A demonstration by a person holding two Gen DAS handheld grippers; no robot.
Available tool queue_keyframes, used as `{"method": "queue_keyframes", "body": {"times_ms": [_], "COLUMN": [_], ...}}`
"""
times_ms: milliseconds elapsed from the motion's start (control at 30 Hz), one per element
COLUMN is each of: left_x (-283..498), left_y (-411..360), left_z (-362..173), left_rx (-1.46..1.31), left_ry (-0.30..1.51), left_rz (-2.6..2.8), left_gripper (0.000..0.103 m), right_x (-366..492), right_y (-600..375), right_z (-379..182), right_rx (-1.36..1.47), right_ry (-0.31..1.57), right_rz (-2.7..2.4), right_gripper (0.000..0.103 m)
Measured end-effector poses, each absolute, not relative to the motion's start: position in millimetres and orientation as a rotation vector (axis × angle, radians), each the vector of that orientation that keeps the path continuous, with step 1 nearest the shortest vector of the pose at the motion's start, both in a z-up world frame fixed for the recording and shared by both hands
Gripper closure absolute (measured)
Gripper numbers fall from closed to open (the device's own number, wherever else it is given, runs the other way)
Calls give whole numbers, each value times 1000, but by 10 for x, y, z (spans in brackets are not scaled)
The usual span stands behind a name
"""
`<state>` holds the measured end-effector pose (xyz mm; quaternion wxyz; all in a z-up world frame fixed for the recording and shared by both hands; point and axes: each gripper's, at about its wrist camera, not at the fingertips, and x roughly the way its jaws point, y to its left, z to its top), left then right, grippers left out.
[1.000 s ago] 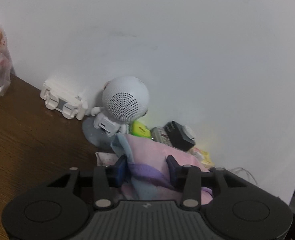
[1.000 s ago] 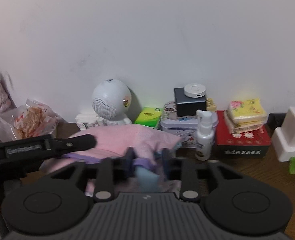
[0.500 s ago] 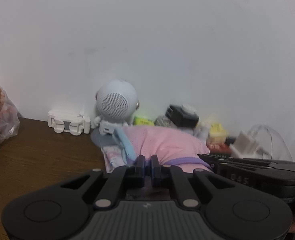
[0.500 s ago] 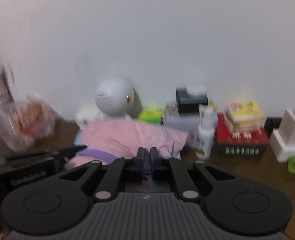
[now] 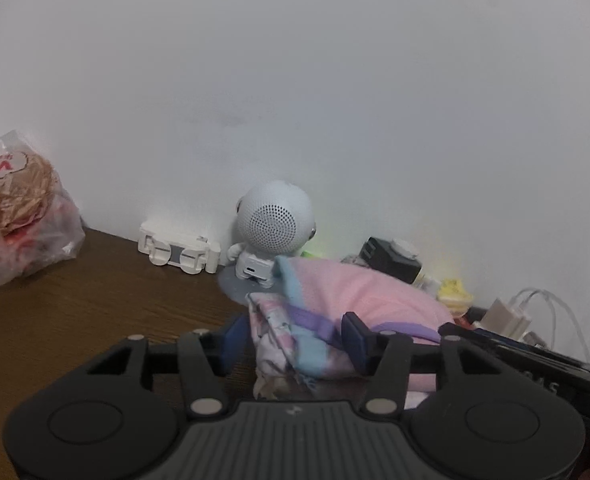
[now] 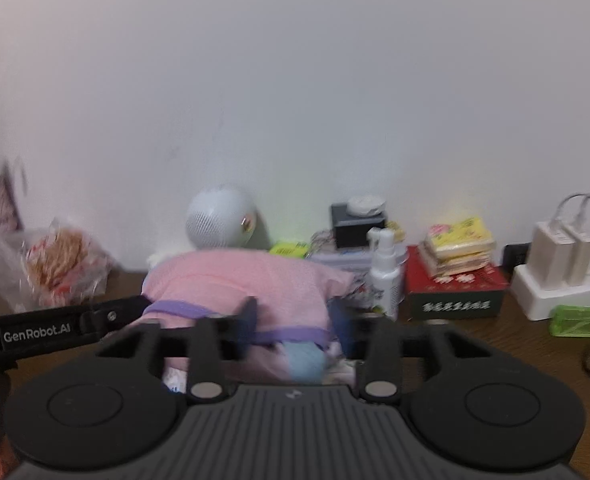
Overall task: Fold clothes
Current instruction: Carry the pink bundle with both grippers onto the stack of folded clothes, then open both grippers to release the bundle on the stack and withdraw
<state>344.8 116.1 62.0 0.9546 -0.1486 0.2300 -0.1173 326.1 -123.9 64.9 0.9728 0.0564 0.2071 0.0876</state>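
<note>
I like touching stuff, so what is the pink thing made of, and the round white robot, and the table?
The pink garment looks like soft cloth, matte and a little fuzzy: it bunches and creases. The round white robot seems hard plastic, smooth, with tiny punched holes like a speaker. The table looks like dark wood, or a wood-look coating: grain lines show.

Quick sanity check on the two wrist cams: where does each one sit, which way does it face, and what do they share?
Left wrist: sits behind the left gripper, facing the wall across the wooden table; own open fingers straddle the pink garment; the other gripper's body enters at right.
Right wrist: sits behind the right gripper, facing the same wall; own open fingers around the garment's purple-trimmed edge; the other gripper enters at left.
Shared: the garment, the round white speaker, the black box, the snack bag.
</note>
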Motion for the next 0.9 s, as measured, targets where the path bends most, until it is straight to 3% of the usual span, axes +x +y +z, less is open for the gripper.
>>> {"method": "queue_keyframes", "body": {"times_ms": [233,333,367,400,467,667,900], "left_x": [3047,2957,2962,2988,3092,3481,3427], "left_y": [1087,978,926,871,753,434,380], "left_z": [1064,1234,1268,1291,1287,896,450], "left_rx": [-265,-223,-212,-208,-204,-132,-19], "left_ry": [377,340,332,328,336,420,407], "left_rz": [-228,-230,-221,-211,-212,-197,-187], "left_gripper": [47,48,52,65,81,94,94], "right_x": [2810,2758,2775,2792,2874,3249,3447], "right_y": [-1270,-1352,-1379,-1406,-1419,-1361,-1229], "right_z": [1063,1177,1188,1198,1173,949,432], "right_rx": [132,146,153,160,161,177,160], "right_ry": [332,319,323,327,334,374,446], "right_rz": [186,190,197,205,218,243,253], "right_gripper": [59,70,81,86,87,89,91]}}
